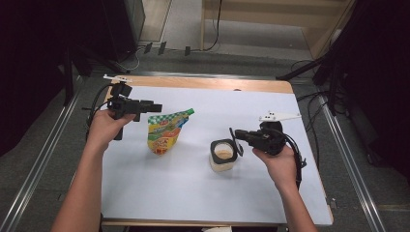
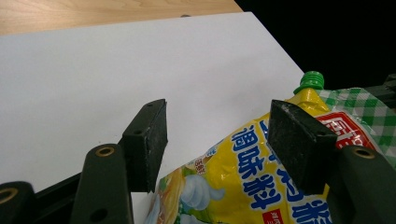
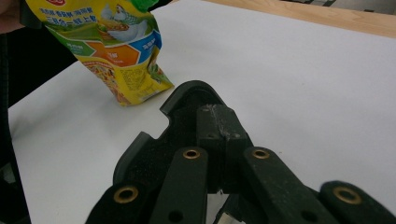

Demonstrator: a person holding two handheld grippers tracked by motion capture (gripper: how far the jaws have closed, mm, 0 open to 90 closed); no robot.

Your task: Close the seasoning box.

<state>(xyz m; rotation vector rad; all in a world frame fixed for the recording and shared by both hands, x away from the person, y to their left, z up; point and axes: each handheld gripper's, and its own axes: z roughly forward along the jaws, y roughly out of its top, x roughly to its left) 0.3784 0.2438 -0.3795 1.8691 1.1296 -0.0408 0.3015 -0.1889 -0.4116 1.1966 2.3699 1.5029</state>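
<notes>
Glossy yellow film makes the seasoning pouch [image 1: 167,131] slippery; it lies left of centre on the white worktop [image 1: 193,188], and the left tongs [image 1: 146,107], spread wide over its spout end, could skate off. The right tongs [image 1: 237,136] are clenched on a black lid [image 3: 187,112] just beside the open jar [image 1: 223,155], which a stray nudge might tip. Bare worktop lies ahead; its edges are well apart from everything.

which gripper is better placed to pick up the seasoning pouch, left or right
Left, I'd say. The left gripper sits open right at the seasoning pouch, jaws either side of its top edge. The right gripper is shut on a black lid beside the jar.
</notes>
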